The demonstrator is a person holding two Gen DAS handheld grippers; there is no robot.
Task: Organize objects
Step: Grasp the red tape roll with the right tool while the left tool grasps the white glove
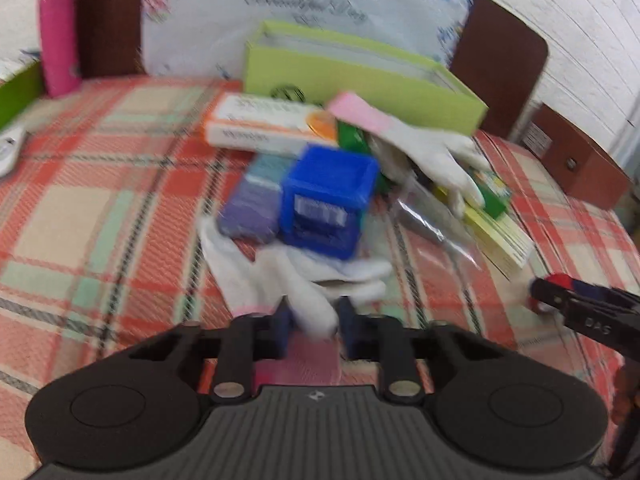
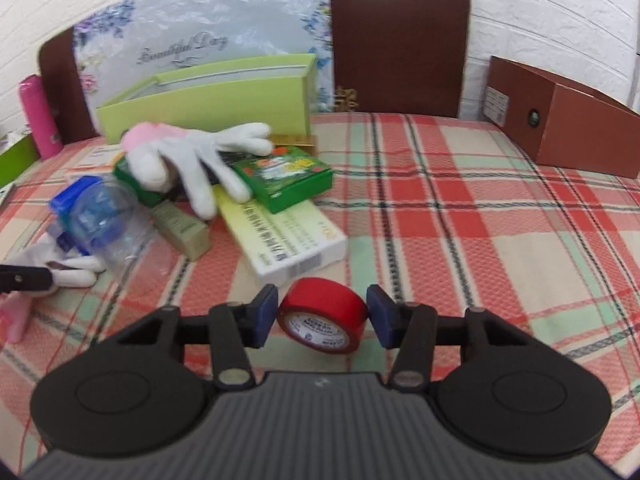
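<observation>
- The worktop [image 2: 460, 208] has a red, green and cream checked cloth on it. Behind it are dark brown chair backs and a white wall.
- A messy pile sits in the middle. It has a white glove [image 2: 200, 160], a green box [image 2: 286, 178], a long white and yellow box [image 2: 280, 236], a blue box [image 1: 330, 200] and an orange and white box [image 1: 268, 124].
- A big light green box [image 2: 208, 104] stands open behind the pile. A brown box [image 2: 560, 120] sits at the far right, well apart from the mess.
- The right hand-held gripper [image 2: 322, 316] has a roll of red tape [image 2: 324, 316] between its blue pads [image 2: 264, 312]. The pads sit just beside the roll on both sides. I cannot tell if they are pressing it yet.
- The left hand-held gripper [image 1: 314, 324] has its pads close together around a second white glove [image 1: 304, 284], which lies flat on the cloth. It looks pinched, but the picture is blurry.
- I think the step now is picking things up: tape with the right, glove with the left.
- Next, each one needs a firm squeeze and a lift. Then each thing needs a home, maybe one of the open boxes. The glove is floppy and may hang down or drag.
- The right view shows the tape clearly and the brown box in full. The left view shows only a bit of red by the other gripper's tip.
- The left view shows the pink bottle [image 1: 58, 40] and the blue box better.
</observation>
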